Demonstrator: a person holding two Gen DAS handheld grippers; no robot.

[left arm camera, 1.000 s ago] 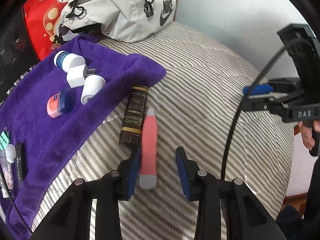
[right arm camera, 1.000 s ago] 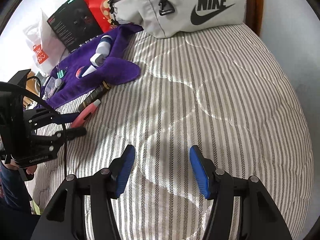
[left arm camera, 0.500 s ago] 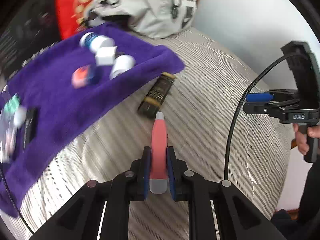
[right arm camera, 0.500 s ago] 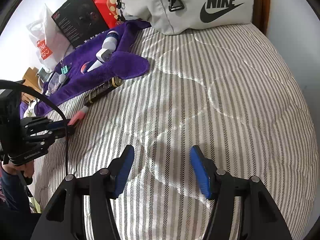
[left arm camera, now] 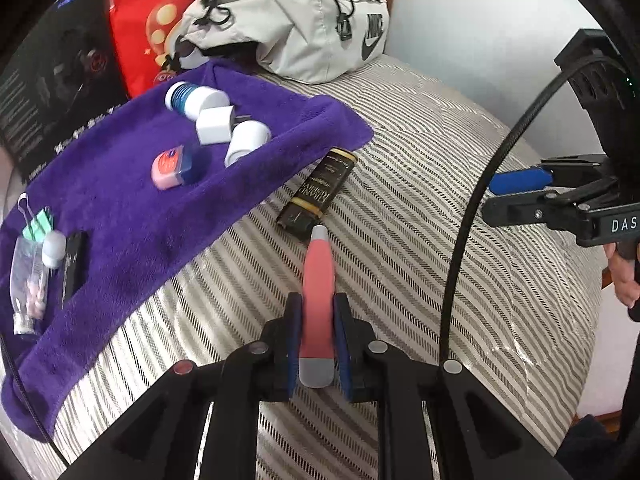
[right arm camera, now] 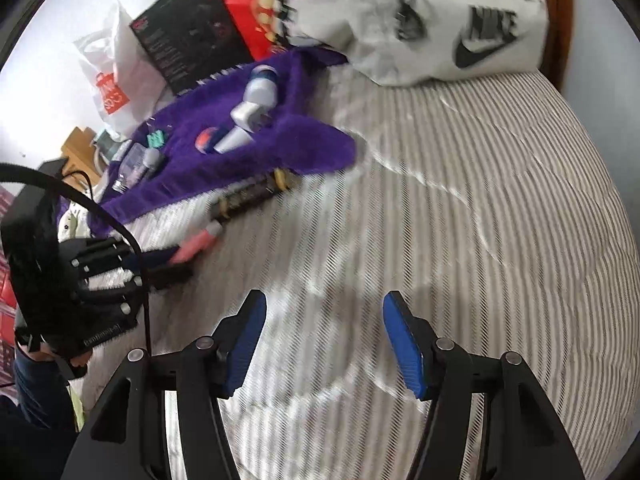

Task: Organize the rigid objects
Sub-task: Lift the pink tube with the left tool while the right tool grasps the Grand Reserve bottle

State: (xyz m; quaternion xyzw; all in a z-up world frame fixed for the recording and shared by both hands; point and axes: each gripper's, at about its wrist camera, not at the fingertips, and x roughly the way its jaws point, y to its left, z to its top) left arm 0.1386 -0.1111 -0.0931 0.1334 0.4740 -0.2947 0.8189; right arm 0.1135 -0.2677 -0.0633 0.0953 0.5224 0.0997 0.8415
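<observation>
A grey-and-white striped quilted bed cover (left arm camera: pixel 420 208) fills most of both views. At its far end lies a pale grey fabric bag with a black logo (left arm camera: pixel 304 20), with a red printed package (left arm camera: pixel 148 12) and a black printed box (left arm camera: pixel 52 92) leaning beside it. A purple plush towel (left arm camera: pixel 132 216) is spread over the cover's left part, one corner reaching toward the middle.

The left gripper (left arm camera: pixel 318 344) sits low over the cover, its blue-padded jaws closed tight on a slim pink tube with grey ends (left arm camera: pixel 318 280); the tube points forward, its far tip close to a dark brown bottle with gold lettering and bands (left arm camera: pixel 318 192). That bottle lies on its side on the stripes, just beside the towel's edge. The right gripper (right arm camera: pixel 324 340) hovers over bare cover with its jaws spread wide and nothing between them; the right wrist view is motion-blurred.

On the towel rest a white round jar with a blue end (left arm camera: pixel 196 100), a white plug adapter (left arm camera: pixel 216 124) touching it, a white cylindrical container (left arm camera: pixel 246 140) touching the adapter, and a small pink-and-blue tin (left arm camera: pixel 176 166) nearby. Near the towel's left end lie a clear small bottle with pink contents (left arm camera: pixel 28 280), a green binder clip (left arm camera: pixel 38 224) and a flat black item (left arm camera: pixel 74 264).
</observation>
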